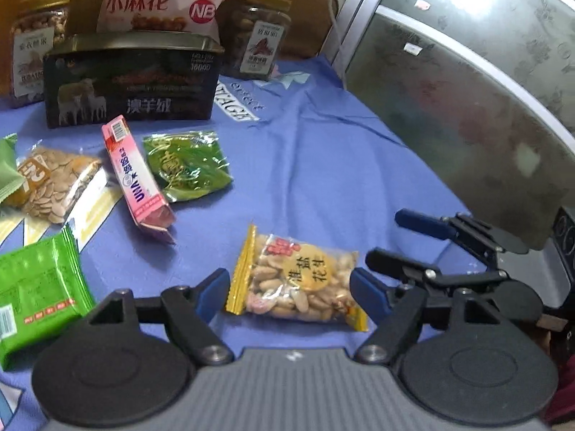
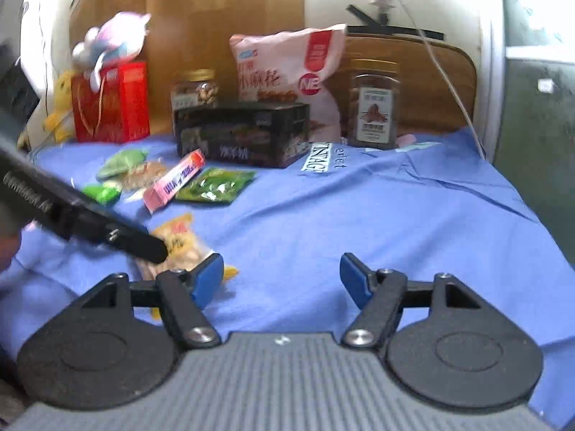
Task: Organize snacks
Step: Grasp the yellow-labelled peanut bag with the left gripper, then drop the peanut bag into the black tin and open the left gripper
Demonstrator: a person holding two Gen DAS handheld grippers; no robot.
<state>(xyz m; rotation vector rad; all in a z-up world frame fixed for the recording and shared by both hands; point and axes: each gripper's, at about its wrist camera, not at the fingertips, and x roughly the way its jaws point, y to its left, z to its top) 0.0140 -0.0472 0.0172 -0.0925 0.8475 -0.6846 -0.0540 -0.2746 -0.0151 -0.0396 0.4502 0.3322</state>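
The step in hand looks like the pickup of one loose snack: the left gripper (image 1: 291, 287) hangs over the blue cloth (image 1: 323, 165) with its jaws wide, and the bag of peanuts (image 1: 298, 283) lies flat between them, apparently untouched by either blue pad. The left pad stands just beside the bag's yellow sealed edge, the right pad just beside its far end, so nothing is gripped yet. The next move, as I judge it, calls for lowering a little and closing on the bag across its width, taking care that the thin, slippery film does not slide out or that the cloth is not pinched along with it. The right gripper (image 2: 280, 280) also has its jaws wide and holds nothing; only bare cloth lies between them, and the peanuts sit just to its left, partly hidden by the other tool. The other small packets, a pink box (image 1: 134, 176), a dark green packet (image 1: 187, 165) and a bright green packet (image 1: 39, 287), lie to the left, well short of the black tin (image 1: 129, 82) and the jars behind it, where sorted snacks probably belong.
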